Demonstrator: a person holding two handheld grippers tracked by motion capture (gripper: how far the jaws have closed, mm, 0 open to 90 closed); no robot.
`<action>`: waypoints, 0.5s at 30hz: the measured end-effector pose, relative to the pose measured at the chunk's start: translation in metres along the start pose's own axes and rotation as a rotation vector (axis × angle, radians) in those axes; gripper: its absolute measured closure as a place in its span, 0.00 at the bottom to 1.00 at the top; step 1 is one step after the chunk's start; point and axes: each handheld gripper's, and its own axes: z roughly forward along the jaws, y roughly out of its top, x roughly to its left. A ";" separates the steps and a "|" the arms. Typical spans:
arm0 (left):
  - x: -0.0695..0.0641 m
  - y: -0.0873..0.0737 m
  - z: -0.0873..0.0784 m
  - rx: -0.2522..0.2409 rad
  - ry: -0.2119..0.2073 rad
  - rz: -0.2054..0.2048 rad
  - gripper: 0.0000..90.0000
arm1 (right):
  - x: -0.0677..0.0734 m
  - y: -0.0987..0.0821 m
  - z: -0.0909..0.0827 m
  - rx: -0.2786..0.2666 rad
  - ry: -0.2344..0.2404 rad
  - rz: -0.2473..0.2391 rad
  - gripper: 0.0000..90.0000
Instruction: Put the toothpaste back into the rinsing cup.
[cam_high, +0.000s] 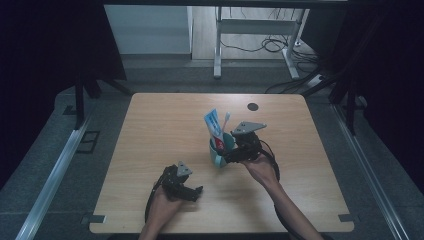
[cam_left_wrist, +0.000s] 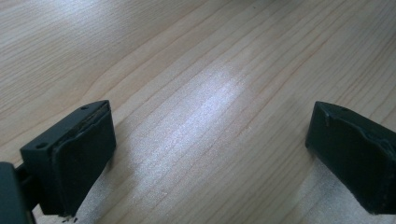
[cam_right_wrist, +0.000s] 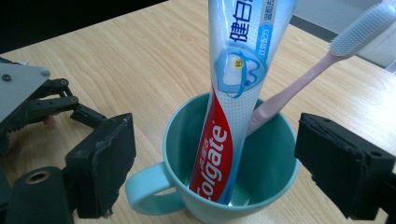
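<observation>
in the right gripper view the teal ceramic mug (cam_right_wrist: 261, 163), holding an upright toothpaste tube (cam_right_wrist: 236, 93), sits at frame centre between the right gripper (cam_right_wrist: 212, 163)'s open, untouching jaws, far nearer than the open, empty left gripper (cam_high: 192, 192).

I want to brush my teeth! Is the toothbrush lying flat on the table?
No, the pink toothbrush stands leaning inside the teal mug, beside the toothpaste tube.

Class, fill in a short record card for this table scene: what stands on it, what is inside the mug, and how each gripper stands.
surface: wooden table
mug: teal mug, upright, handle toward the camera in the right gripper view
contents: toothpaste tube and pink toothbrush, both leaning in the mug
right gripper: open, a jaw on each side of the mug, pads not touching it
left gripper: open, nothing between the jaws, low over bare table
</observation>
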 end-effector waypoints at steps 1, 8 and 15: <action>0.000 0.000 0.000 0.000 0.000 0.000 0.02 | 0.000 0.000 -0.001 -0.001 -0.002 0.000 0.12; 0.000 0.000 0.000 0.000 0.000 0.000 0.02 | -0.002 -0.004 -0.009 0.010 -0.008 0.008 0.07; 0.000 0.000 0.000 -0.001 0.001 -0.001 0.02 | -0.005 -0.009 -0.017 0.024 -0.017 0.004 0.03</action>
